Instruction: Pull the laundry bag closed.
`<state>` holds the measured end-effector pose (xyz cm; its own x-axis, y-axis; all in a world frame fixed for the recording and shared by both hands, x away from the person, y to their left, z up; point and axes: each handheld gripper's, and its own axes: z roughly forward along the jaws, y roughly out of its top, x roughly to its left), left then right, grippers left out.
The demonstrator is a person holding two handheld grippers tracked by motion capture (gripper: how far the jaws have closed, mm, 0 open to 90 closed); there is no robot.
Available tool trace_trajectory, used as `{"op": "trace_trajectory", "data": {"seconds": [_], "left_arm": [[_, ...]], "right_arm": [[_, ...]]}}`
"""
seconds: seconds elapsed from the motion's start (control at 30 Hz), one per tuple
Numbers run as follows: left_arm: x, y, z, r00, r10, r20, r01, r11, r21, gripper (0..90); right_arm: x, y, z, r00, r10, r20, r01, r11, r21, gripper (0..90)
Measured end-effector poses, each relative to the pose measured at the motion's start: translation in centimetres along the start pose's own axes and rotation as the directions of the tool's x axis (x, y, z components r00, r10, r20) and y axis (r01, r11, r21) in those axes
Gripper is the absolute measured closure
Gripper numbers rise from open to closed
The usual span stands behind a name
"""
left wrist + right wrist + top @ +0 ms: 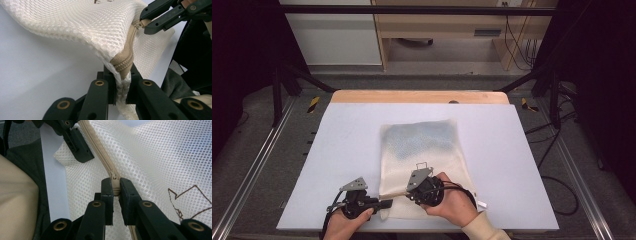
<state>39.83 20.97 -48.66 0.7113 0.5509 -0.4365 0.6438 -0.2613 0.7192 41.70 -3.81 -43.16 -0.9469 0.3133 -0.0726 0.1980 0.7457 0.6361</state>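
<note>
A cream mesh laundry bag (422, 150) with a beige zipper (100, 147) along its near edge lies on the pale grey table (342, 140), blue cloth showing through its far half. The left gripper (121, 86) is clamped on the bag's near-left corner at the zipper's end, lifting that corner slightly. The right gripper (115, 188) is clamped on the zipper's slider (114, 176).

The left claw (121, 86) clamps the mesh bag's (82, 25) zipper end (124, 63) (beige tape, apparently folded).
</note>
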Motion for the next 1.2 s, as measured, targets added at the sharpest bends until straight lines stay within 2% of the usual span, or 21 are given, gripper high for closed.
{"op": "trace_trajectory", "data": {"seconds": [0.1,0.17,0.33,0.6,0.83,1.2], "left_arm": [[0.0,0.1,-0.1,0.9999,0.015,-0.002,-0.015,0.9998,0.012,82.8],[0.1,0.1,0.0,1.0,0.009,0.002,-0.009,0.9999,0.01,82.8],[0.3,0.2,0.0,1.0,0.004,0.007,-0.004,0.9999,0.012,82.8],[0.4,0.3,-0.3,1.0,0.009,-0.001,-0.009,0.9999,0.01,82.8],[0.7,0.3,-0.7,0.9999,-0.001,-0.013,0.001,1.0,0.003,82.8],[0.7,0.4,-0.9,0.9996,0.009,-0.026,-0.008,0.9999,0.006,82.6]], "right_arm": [[0.1,-0.1,0.0,0.9999,0.015,0.005,-0.015,1.0,-0.005,82.0],[0.1,-0.2,0.1,1.0,0.009,0.003,-0.009,1.0,-0.008,82.0],[-0.1,-0.5,0.4,0.9992,0.038,-0.009,-0.038,0.999,-0.025,82.0],[0.1,-0.5,0.3,0.9996,0.026,-0.011,-0.026,0.999,-0.02,82.1],[-0.2,-1.1,0.0,0.9986,0.052,0.001,-0.052,0.999,-0.013,82.0],[0.0,-1.3,0.0,0.9981,0.062,0.002,-0.062,0.998,-0.022,82.1]]}}
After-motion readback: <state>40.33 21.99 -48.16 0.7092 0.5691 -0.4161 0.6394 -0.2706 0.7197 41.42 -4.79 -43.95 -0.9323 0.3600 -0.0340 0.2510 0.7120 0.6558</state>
